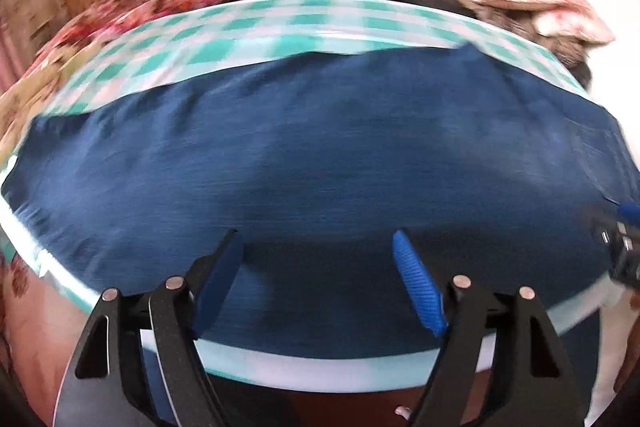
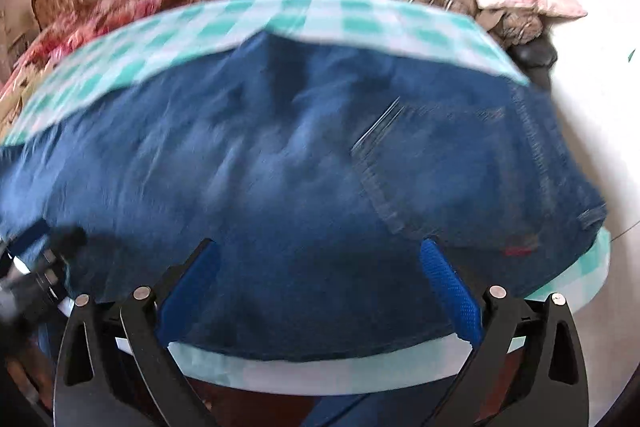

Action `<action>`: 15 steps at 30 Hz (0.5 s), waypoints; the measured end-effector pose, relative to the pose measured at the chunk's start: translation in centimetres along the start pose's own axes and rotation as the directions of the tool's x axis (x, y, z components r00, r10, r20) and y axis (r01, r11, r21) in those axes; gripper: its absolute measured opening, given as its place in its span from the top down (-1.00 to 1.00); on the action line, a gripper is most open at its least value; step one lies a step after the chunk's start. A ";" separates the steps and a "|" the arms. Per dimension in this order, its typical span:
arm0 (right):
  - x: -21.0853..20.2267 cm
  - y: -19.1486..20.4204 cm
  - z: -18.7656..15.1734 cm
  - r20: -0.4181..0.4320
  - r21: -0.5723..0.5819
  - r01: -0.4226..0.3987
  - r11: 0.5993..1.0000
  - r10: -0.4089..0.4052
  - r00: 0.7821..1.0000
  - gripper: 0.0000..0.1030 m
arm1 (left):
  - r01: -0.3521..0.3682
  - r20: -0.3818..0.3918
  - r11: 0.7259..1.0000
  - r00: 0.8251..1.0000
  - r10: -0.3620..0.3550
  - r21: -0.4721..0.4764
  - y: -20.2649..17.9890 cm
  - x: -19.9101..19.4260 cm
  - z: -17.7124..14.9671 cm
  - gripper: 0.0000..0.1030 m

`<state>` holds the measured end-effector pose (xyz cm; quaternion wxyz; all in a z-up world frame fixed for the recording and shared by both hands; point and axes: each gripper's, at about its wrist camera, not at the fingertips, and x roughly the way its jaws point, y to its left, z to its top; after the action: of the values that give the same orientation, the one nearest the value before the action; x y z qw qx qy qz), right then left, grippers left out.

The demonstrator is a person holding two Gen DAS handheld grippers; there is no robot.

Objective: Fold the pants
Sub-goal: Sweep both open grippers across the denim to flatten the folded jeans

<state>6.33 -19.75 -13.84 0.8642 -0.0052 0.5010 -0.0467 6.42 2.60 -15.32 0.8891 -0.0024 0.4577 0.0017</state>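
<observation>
I find the pants [image 1: 320,155] spread across the checked table [image 1: 240,27], near edge overhanging. My left gripper [image 1: 318,251] and right gripper [image 2: 320,259] both hover spread wide, holding nothing. I judge step 1 pending: both must seize the near edge.

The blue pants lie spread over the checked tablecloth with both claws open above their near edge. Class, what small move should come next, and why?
Probably lower both claws and close them on the near edge of the pants. The left claw and right claw are open and hold nothing, and the pants lie flat on the tablecloth, so a fold needs a grip first.
</observation>
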 end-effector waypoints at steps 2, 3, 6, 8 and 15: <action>0.5 0.6 -0.5 -0.013 -0.024 0.031 0.999 -0.031 0.999 -0.84 | -0.017 -0.003 0.999 1.000 0.017 -0.043 3.0 0.3 0.1 -0.53; 0.5 0.8 -0.7 -0.008 -0.027 0.037 0.999 -0.038 0.999 -0.84 | -0.032 -0.003 0.998 0.999 0.032 -0.054 4.0 0.4 0.2 -0.53; 0.7 1.1 -0.7 -0.017 -0.025 0.037 0.999 -0.038 0.999 -0.84 | -0.102 -0.008 0.989 0.995 0.101 -0.103 7.6 0.5 0.5 -0.55; 0.6 1.1 -0.8 -0.014 -0.029 0.040 0.999 -0.041 0.999 -0.84 | -0.123 -0.008 0.980 0.992 0.123 -0.154 9.8 0.5 0.9 -0.54; 0.7 0.9 -0.5 -0.022 -0.034 0.036 0.999 -0.036 0.999 -0.84 | 0.005 0.063 0.999 0.998 -0.002 -0.045 9.0 1.2 5.3 -0.50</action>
<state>6.31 -18.88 -14.79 0.8573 -0.0282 0.5112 -0.0539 11.37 11.62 -13.21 0.9027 -0.0234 0.4294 0.0106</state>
